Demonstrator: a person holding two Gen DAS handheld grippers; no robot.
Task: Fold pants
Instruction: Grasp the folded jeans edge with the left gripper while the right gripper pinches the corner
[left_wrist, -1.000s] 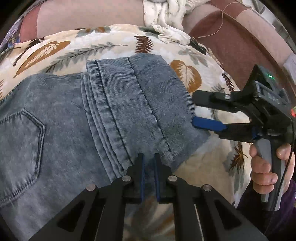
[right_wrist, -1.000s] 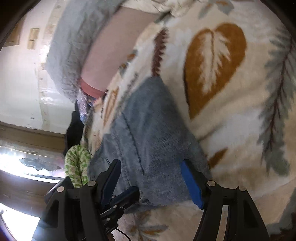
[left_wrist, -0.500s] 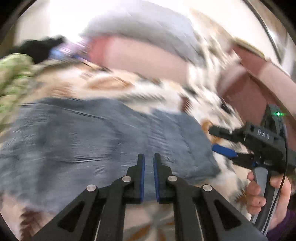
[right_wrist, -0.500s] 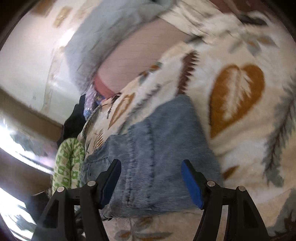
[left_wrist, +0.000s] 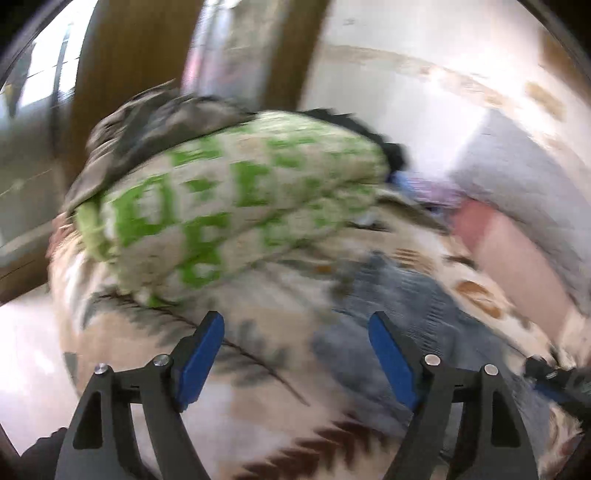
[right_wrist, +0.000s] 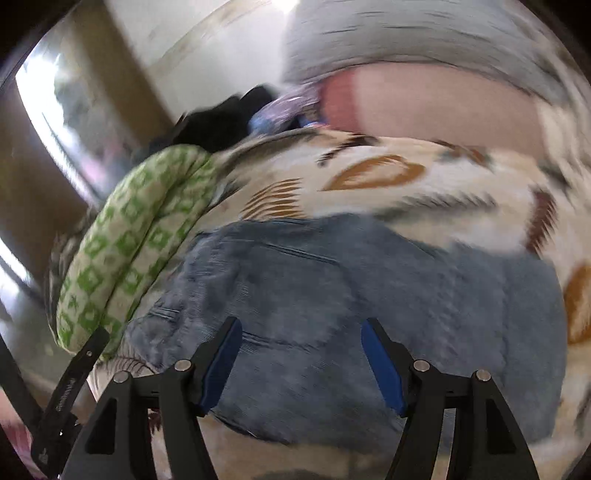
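The blue denim pants (right_wrist: 351, 291) lie folded on a leaf-print blanket (right_wrist: 406, 184). In the left wrist view the pants (left_wrist: 399, 306) show blurred at right. My left gripper (left_wrist: 295, 354) is open and empty, above the blanket just left of the pants. My right gripper (right_wrist: 301, 358) is open and empty, its fingers over the pants' near edge. The left gripper's body (right_wrist: 70, 391) shows at the lower left of the right wrist view. The right gripper's tip (left_wrist: 554, 376) shows at the right edge of the left wrist view.
A green-and-white patterned folded cloth (left_wrist: 229, 206) lies on the blanket left of the pants, also in the right wrist view (right_wrist: 136, 236). Dark clothes (right_wrist: 221, 122) are piled behind it. A pink and grey cushion (right_wrist: 424, 99) stands at the back.
My left gripper has opened, let go of the denim and swung left toward the green cloth. My right gripper stayed open and drew back, now seeing the whole folded pants.
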